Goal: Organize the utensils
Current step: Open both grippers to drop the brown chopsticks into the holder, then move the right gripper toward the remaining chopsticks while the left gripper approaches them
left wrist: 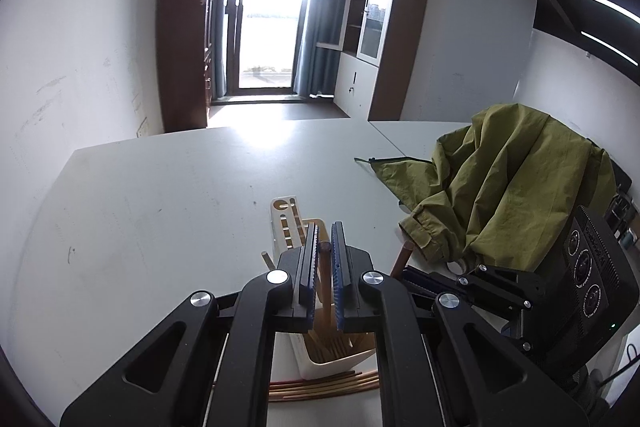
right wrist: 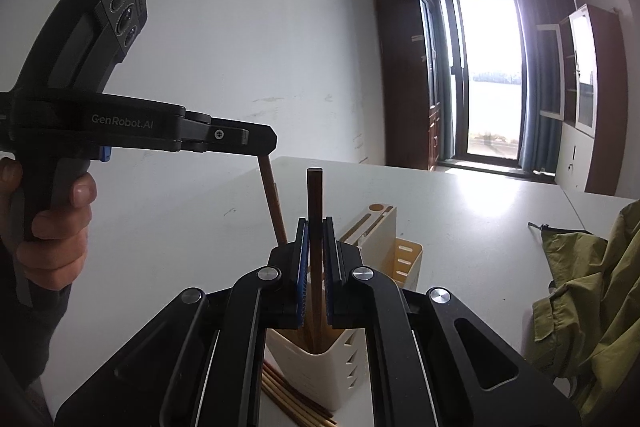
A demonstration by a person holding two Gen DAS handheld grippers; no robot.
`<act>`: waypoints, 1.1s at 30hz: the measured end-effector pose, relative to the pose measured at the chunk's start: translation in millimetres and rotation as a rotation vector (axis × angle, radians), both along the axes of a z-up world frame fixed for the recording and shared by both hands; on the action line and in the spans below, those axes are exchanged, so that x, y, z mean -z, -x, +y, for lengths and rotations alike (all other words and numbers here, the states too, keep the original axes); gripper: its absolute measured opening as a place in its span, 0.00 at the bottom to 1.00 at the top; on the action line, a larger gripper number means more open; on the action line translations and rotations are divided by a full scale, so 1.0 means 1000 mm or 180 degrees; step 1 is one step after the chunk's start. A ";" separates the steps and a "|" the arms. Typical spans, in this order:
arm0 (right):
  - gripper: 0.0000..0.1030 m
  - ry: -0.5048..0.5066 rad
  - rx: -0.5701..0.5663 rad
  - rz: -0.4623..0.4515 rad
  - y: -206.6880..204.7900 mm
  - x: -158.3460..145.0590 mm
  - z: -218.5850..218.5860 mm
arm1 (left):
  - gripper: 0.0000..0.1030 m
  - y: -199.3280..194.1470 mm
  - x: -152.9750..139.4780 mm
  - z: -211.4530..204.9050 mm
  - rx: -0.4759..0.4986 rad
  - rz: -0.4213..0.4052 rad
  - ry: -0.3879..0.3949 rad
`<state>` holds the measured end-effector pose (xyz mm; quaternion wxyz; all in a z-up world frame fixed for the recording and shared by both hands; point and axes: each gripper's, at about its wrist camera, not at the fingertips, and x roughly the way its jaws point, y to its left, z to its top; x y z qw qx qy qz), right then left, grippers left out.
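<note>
A cream utensil holder [left wrist: 332, 361] [right wrist: 320, 367] stands on the white table [left wrist: 160, 207], with several chopsticks inside. My left gripper [left wrist: 324, 251] is shut on a brown chopstick [left wrist: 325, 279] that reaches down into the holder; it also shows in the right wrist view [right wrist: 260, 143], gripping that chopstick's top [right wrist: 272, 199]. My right gripper [right wrist: 315, 227] is shut on a dark chopstick [right wrist: 315, 195] standing upright in the holder. Its fingers [left wrist: 424, 281] show in the left wrist view beside another stick end [left wrist: 405, 255]. Several loose chopsticks [left wrist: 320, 385] [right wrist: 292, 399] lie on the table by the holder's base.
A cream knife block section [left wrist: 284, 223] [right wrist: 372, 227] adjoins the holder at the back. An olive green jacket [left wrist: 500, 187] [right wrist: 592, 299] is heaped on the table's right side. A person's hand [right wrist: 52, 227] holds the left gripper's handle.
</note>
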<state>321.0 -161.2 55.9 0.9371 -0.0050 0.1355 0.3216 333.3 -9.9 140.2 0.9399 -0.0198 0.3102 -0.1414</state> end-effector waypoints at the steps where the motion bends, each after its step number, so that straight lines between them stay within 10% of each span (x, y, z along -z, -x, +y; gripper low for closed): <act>1: 0.07 -0.0008 -0.0001 -0.0002 0.000 0.000 -0.001 | 0.06 -0.001 0.004 0.000 0.0000 0.0028 -0.0011; 7: 0.11 0.0059 -0.0015 0.0037 0.003 -0.005 0.003 | 0.06 0.009 0.004 0.001 0.0034 -0.0010 -0.0102; 10: 0.40 0.0020 -0.0042 -0.0042 0.011 -0.009 0.004 | 0.08 0.017 -0.002 -0.001 0.0052 -0.0090 -0.0177; 20: 0.67 -0.0169 0.0034 -0.0321 0.041 -0.029 -0.020 | 0.90 0.064 -0.033 0.016 -0.0083 -0.0770 -0.0236; 33: 0.76 0.0597 0.0009 0.0419 0.064 0.070 -0.075 | 0.94 0.137 0.088 -0.005 0.0659 -0.0506 -0.0655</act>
